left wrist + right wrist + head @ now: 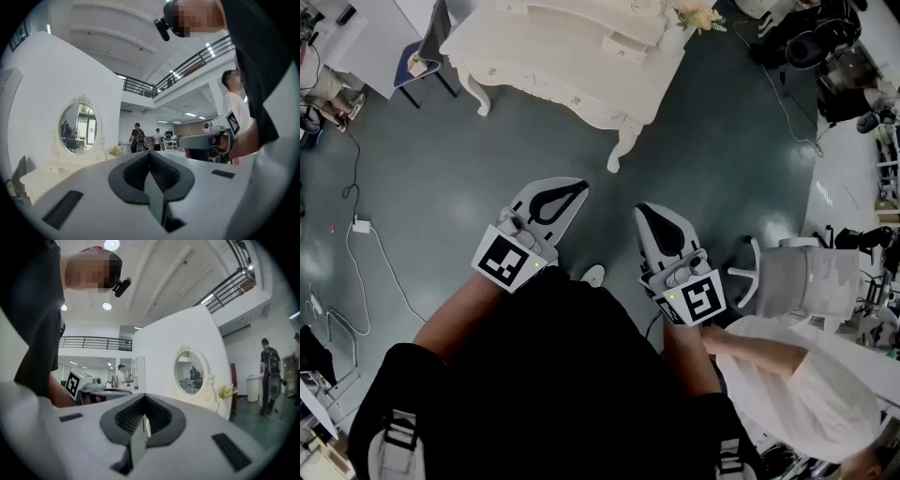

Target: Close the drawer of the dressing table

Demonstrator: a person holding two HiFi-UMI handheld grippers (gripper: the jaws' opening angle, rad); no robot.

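The white dressing table (pixel 572 66) stands at the top of the head view, a floor's stretch away from me. A small upper drawer (pixel 626 46) juts out of its raised tier, next to a bunch of flowers (pixel 697 15). Both grippers are held level in front of my body, side by side. My left gripper (pixel 577 190) is shut and empty. My right gripper (pixel 643 211) is shut and empty too. In the left gripper view the shut gripper (pixel 150 155) points past the table's oval mirror (pixel 78 129). In the right gripper view the gripper (pixel 144 400) points left of the mirror (pixel 191 371).
A dark chair (pixel 426 49) stands left of the table. A grey office chair (pixel 806 277) and a person in white (pixel 787 367) are at my right. Cables (pixel 362 226) lie on the dark floor at the left. Several people (pixel 138 137) stand far off.
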